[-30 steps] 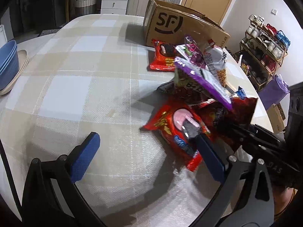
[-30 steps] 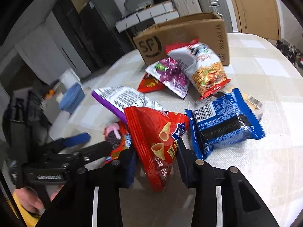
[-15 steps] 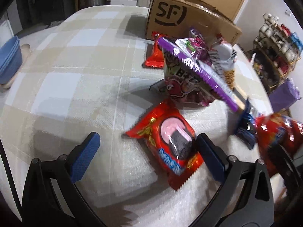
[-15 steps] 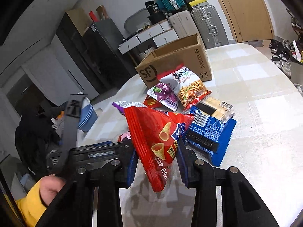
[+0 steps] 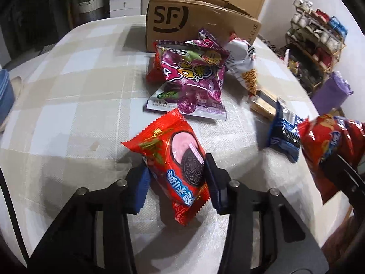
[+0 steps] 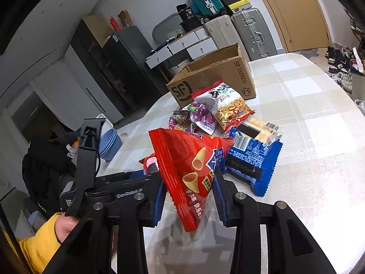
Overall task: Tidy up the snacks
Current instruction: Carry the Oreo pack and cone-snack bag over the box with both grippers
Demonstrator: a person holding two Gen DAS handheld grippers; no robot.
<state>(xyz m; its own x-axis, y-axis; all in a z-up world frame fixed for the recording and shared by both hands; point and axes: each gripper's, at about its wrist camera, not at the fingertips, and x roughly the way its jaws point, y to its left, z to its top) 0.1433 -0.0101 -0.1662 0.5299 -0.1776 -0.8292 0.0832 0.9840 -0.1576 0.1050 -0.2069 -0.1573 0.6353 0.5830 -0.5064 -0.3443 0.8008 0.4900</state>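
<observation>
The left gripper [image 5: 176, 180] is pinching the red cookie pack [image 5: 171, 159] between its blue pads; its jaws have just been closing, and they are now pressing on the wrapper from both sides, low on its body, probably so the pack can come up without slipping. The pack is lying on the checked tablecloth [image 5: 75, 86], on the near side of the cardboard box [image 5: 182, 20] and just in front of the purple candy bag [image 5: 194, 73] that is leaning toward that box. To the right of the purple bag, the white noodle snack bag [image 5: 245, 68] is sitting close against the box, with a blue wrapped pack [image 5: 284, 132] nearer the table's edge. Further right, the right gripper [image 6: 190, 194] is clamping the red corn-cone chip bag [image 6: 189, 169], its jaws narrowed onto the bag's lower half and holding it off the table, well short of the box. The box is standing open-topped, so it is likely serving as the place where the snacks are being gathered; both hands are seemingly loading up to carry one pack each.
</observation>
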